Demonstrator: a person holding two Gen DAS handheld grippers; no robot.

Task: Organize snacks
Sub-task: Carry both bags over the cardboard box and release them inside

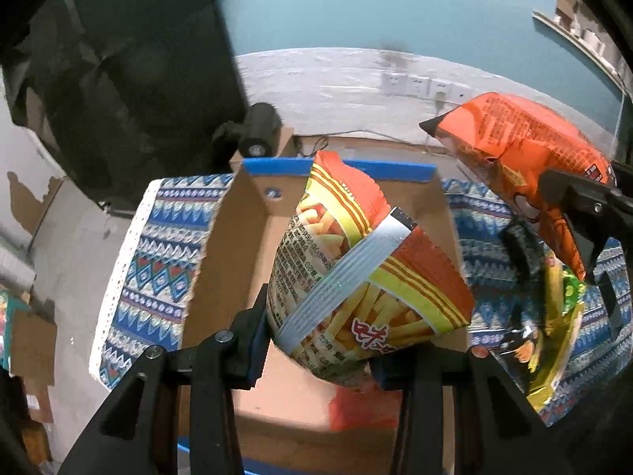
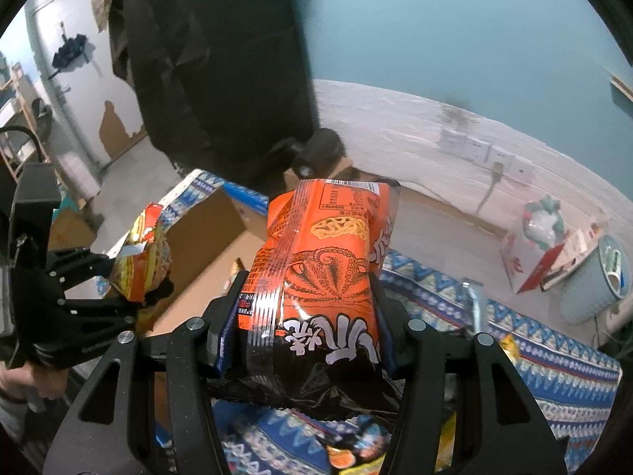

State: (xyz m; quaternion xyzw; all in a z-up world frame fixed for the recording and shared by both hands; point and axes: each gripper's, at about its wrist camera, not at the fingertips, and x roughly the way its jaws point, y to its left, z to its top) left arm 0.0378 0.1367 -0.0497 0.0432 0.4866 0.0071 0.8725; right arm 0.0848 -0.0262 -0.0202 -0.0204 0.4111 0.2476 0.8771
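L gripper: black two-finger unit w/ blue pads, pinching a red-and-yellow foil bag of fry-shaped snacks by its lower end. Bag is tilted, held in the air over the open brown cardboard box w/ blue-taped rim. An orange patch lies on the box floor below the bag; cannot tell what it is.

R gripper: same build, clamped on an orange-and-black foil bag w/ octopus drawing, approx. mid-body. Bag stands near upright between the pads, barcode end up, clear of the surface below.

Table: covered w/ a blue, white and red zigzag-pattern cloth. The box sits on the cloth, its far wall toward the table's back edge. In the left wrist view the R gripper w/ its orange bag is off the box's right wall, over the cloth. In the right wrist view the L gripper w/ its bag is over the box.

More snack packets, yellow, green and black, lie on the cloth right of the box, toward the table's near edge.

A black camera on a mount stands behind the box's far left corner.
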